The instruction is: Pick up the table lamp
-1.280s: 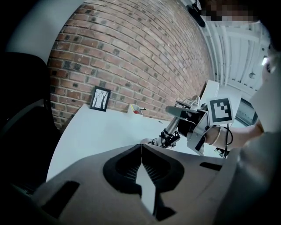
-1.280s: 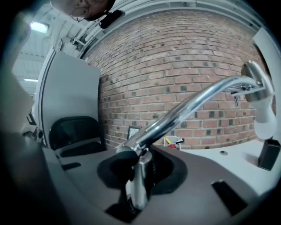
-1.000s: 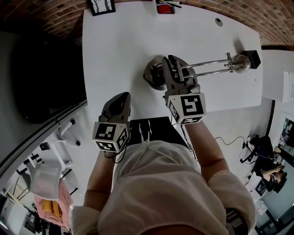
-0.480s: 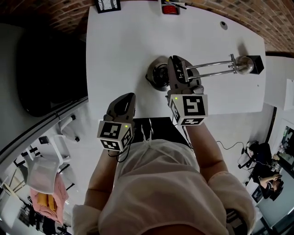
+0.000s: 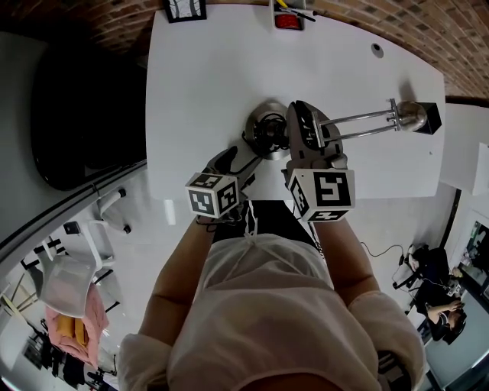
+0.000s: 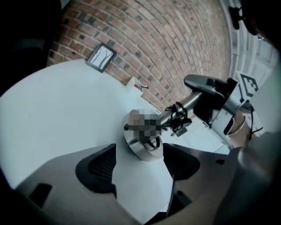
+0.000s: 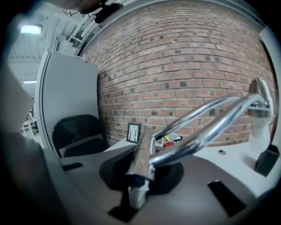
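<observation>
Bright light, glare on table lamp (image 7: 197, 139) (chrome), fisheye-bent edges, dark corners

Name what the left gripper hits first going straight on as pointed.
Probably the table lamp's round metal base, dead ahead of the left gripper, whose jaws have just opened with nothing yet between them; depth unclear.

The left half of the tabletop (image 5: 195, 84) is lying bare, leaving a wide way in toward the table lamp (image 5: 266, 124). The left claw (image 6: 140, 163) is hovering at the near edge, its jaws having just been opening, with only bare tabletop between them and the lamp's round foot just ahead. The right claw (image 7: 140, 173), its jaws having just been closing on the lamp, is blocking the foot's right side, and the chrome arms (image 5: 367, 118) are barring the room beyond. A picture frame (image 5: 186, 9) and a cup (image 5: 288, 15) are standing far back, well clear.
</observation>
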Demonstrator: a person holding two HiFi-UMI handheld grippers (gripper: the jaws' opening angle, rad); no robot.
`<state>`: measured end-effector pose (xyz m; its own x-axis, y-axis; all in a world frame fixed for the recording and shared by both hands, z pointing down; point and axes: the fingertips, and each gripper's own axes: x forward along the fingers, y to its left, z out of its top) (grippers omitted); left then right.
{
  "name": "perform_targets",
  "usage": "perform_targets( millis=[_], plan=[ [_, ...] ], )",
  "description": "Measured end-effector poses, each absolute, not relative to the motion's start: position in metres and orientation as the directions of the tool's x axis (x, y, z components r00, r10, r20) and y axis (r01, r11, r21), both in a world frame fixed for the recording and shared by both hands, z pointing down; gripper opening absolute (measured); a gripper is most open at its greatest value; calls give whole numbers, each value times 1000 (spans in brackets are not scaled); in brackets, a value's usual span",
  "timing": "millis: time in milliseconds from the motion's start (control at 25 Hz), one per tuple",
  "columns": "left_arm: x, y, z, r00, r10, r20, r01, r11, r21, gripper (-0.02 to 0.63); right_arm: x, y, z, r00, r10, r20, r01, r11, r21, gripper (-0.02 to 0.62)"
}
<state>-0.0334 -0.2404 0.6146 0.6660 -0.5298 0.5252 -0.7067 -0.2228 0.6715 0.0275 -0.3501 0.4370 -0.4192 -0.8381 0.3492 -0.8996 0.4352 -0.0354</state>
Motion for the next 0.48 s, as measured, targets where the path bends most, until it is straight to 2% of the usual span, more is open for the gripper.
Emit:
perform_targets(
  millis=[120,360,480],
  plan=[
    [-23,-247,628,684,-513,519,-680,-190,708,328,25,-349,427,-435,-836,335,-891,453,-28,43],
    [4,-261,614,804,-460,377,-531,-270,803,330,24,-347,410,-478,-817,323,-862,508,8,43],
    [12,-270,608,818,-446,364,-503,-246,828,283,26,-348,407,-487,-812,321,-858,513,-3,43]
  ],
)
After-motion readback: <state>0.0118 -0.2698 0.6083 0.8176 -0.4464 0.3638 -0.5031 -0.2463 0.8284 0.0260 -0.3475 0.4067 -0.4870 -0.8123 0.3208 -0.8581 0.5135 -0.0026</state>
